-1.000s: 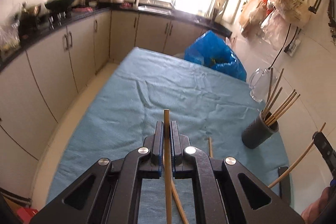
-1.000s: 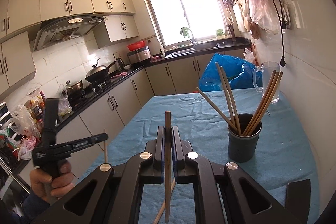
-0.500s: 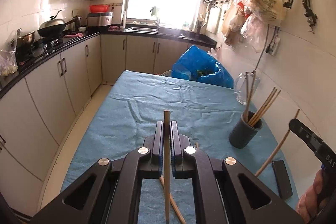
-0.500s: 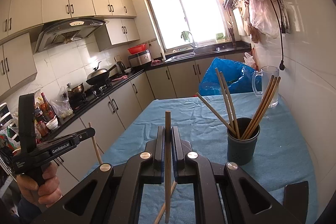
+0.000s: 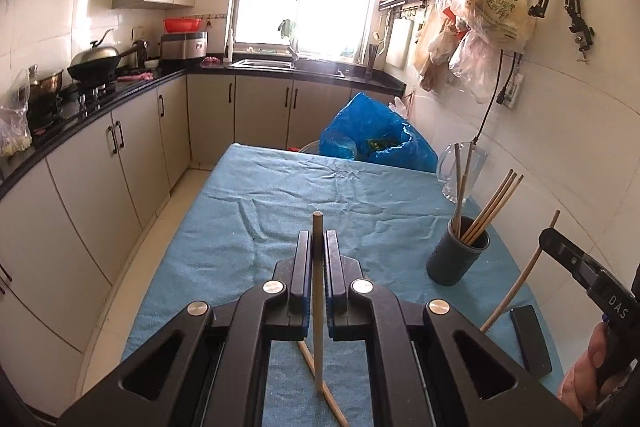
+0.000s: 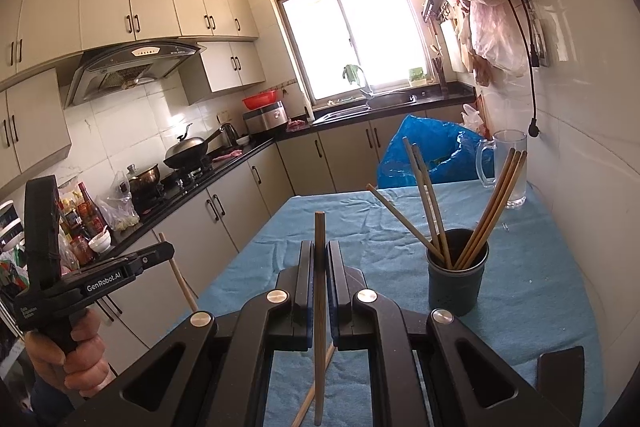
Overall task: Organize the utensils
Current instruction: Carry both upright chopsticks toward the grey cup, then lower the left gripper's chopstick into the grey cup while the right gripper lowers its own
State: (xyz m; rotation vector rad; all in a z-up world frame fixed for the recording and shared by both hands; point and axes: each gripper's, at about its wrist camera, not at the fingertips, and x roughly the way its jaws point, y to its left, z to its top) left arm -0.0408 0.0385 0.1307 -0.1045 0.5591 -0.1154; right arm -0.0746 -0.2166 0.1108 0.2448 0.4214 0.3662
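My left gripper is shut on a wooden chopstick that stands upright between its pads. My right gripper is shut on another chopstick, also upright. A dark grey holder cup with several chopsticks leaning in it stands on the blue tablecloth, ahead and to the right of both grippers. One loose chopstick lies on the cloth below the grippers. Each view shows the other gripper held by a hand at its edge: the right gripper, the left gripper.
A glass mug stands at the table's far right by the wall. A blue plastic bag sits beyond the far edge. A flat black object lies near the right front. Cabinets and a counter run along the left; bags hang on the wall.
The left gripper has risen and tilted up with its chopstick, so more of the kitchen shows above the table. The right gripper has kept still.
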